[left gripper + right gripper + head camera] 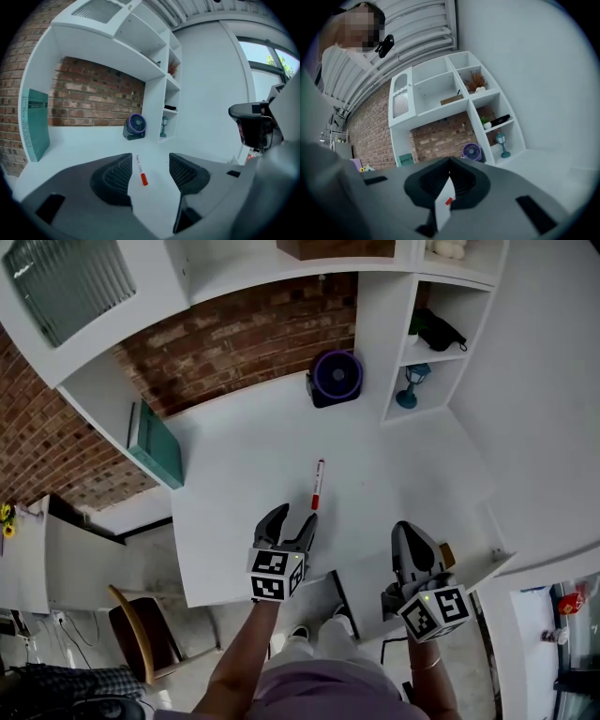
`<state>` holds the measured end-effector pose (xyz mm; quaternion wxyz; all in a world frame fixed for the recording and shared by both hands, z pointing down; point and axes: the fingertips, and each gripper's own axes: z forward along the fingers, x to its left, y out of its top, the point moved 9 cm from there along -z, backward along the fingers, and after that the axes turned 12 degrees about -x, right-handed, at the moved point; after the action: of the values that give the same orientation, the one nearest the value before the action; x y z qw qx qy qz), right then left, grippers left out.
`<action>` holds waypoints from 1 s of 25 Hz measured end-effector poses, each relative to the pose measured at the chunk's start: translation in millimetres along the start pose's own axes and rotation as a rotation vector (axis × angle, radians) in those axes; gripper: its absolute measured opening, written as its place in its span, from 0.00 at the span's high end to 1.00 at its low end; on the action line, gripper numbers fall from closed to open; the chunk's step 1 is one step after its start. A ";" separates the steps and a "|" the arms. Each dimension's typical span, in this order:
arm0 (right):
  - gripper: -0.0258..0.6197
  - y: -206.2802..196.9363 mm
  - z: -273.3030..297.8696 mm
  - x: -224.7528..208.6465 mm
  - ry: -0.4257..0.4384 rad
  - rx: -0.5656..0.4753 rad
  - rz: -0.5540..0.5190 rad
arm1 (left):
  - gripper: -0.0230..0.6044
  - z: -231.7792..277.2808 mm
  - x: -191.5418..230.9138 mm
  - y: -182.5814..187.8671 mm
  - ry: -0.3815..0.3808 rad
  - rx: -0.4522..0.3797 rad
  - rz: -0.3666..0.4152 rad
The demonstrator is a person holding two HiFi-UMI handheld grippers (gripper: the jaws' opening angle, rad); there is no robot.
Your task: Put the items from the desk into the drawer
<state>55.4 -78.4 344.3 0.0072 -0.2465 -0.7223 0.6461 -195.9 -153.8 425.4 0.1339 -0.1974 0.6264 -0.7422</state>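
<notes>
The left hand-held gripper (151,168) is hanging low over the worktop (234,465), tipping slightly downward. Its jaws are standing wide apart and nothing is touching the pads. The pen (140,171), the only loose item showing on the worktop, is lying flat just ahead of its fingertips. It is sitting in line with the gap, a little nearer the left jaw, with its red cap toward this gripper and its white barrel pointing away toward the fan (335,376) far ahead.

The wide spread and the downward tilt look meant for a pick. The pen is running roughly along the line the gripper is pointing, so the pads would be closing across the thin barrel, not end to end. The tips are also going to need to come right down to the surface, since the pen is so flat. By my reading the reach is under way and the grasp is not yet made.

The right hand-held gripper (406,531) is pointing about level at the near edge of the worktop, to the right of the left one and well apart from the pen. Its jaws are together, and I cannot tell what the thin white sliver with a red spot in their slit is. It is probably being kept back for the drawer, which no view is plainly showing.
</notes>
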 end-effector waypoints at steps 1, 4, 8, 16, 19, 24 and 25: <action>0.96 -1.5 4.2 -2.5 0.010 0.004 0.004 | 0.58 4.0 0.5 -1.7 0.009 0.005 0.001; 0.96 -6.2 14.7 -9.5 0.036 0.019 0.012 | 0.59 15.9 1.3 -7.2 0.028 0.021 0.009; 0.96 -10.1 24.2 -20.2 0.056 0.041 0.026 | 0.59 33.9 0.2 -13.9 0.053 0.043 0.039; 0.96 -11.5 32.5 -36.4 0.060 0.052 0.037 | 0.59 69.0 5.4 -27.0 0.092 0.099 0.061; 0.96 -12.4 32.2 -42.2 0.052 0.056 0.037 | 0.59 80.6 9.3 -34.2 0.114 0.127 0.060; 0.96 -14.3 31.3 -51.3 0.036 0.067 0.046 | 0.59 97.8 11.7 -48.2 0.124 0.181 0.064; 0.96 -15.1 31.4 -52.2 0.034 0.070 0.047 | 0.60 100.4 12.5 -50.6 0.126 0.190 0.067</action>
<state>85.6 -127.2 369.3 0.0129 -0.2738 -0.6931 0.6667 -158.3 -238.2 490.5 0.1369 -0.1159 0.5667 -0.8042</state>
